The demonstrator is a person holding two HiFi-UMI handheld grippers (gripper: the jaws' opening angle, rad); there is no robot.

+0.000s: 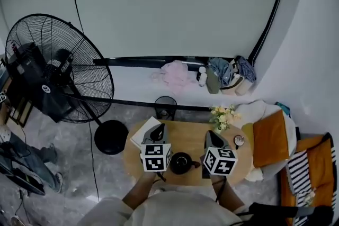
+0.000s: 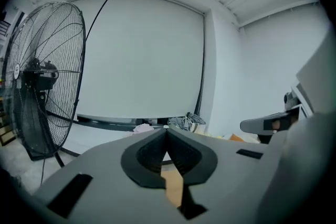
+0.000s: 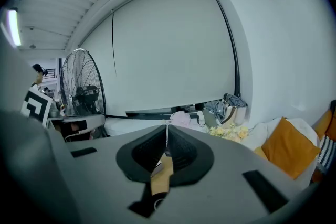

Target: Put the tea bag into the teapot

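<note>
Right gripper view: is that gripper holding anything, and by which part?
It cannot be told. The right gripper has its jaws together; a thin pale line at their tips may be a string, but no tea bag shows.

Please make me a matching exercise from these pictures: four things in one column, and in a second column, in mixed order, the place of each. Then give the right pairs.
Things
1. fan
2. teapot
3. flowers
4. orange cushion

Places
A. on the table, at its far edge
B. right of the table, off it
C. standing on the floor, left of the table
D. on the table, at its near edge

Pairs: 1-C, 2-D, 3-A, 4-B
</note>
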